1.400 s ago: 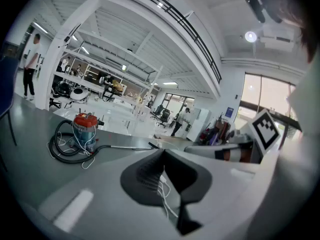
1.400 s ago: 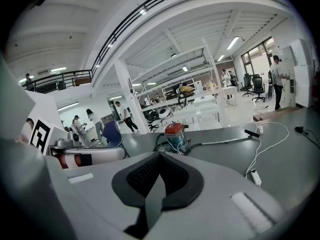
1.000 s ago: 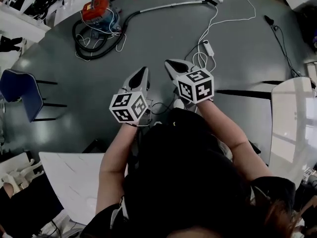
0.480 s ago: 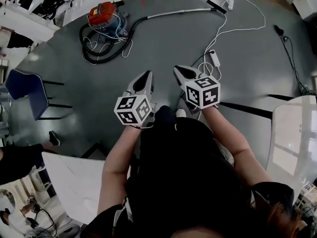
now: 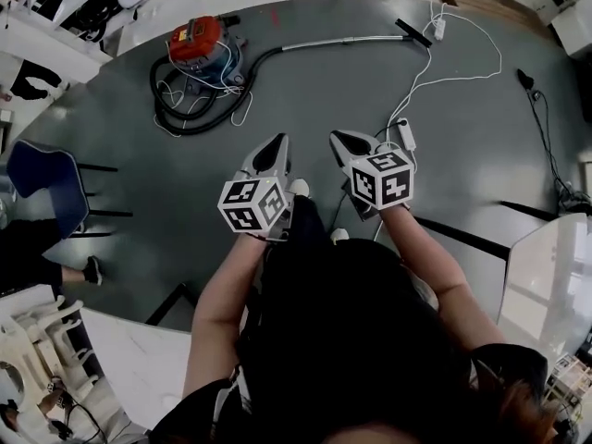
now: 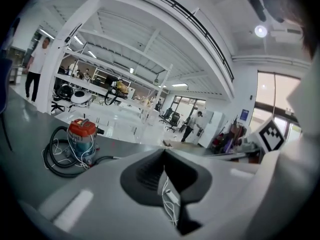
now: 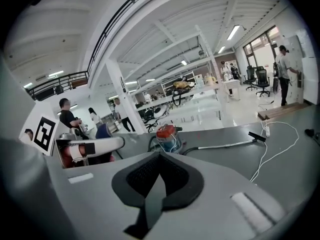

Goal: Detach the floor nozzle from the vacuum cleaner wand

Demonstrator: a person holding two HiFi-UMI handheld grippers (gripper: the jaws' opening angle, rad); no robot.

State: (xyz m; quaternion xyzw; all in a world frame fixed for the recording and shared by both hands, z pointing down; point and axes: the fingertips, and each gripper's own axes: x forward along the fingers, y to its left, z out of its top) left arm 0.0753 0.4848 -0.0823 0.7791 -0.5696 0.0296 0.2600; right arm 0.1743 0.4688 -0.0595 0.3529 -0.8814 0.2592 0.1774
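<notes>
on the floor (image 5: 305, 100), nozzle (image 5: 413, 32) on wand (image 5: 342, 41)

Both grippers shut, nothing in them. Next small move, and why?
Probably carry both grippers forward and right toward the floor nozzle: it lies at the far end of the wand, well beyond the left gripper and right gripper, both shut and empty, so nothing can be gripped from here.

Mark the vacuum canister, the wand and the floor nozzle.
vacuum canister (image 5: 196, 37), head view, on its red lid.
wand (image 5: 342, 41), head view, mid-length of the metal tube.
floor nozzle (image 5: 413, 32), head view, middle of the black bar.
</notes>
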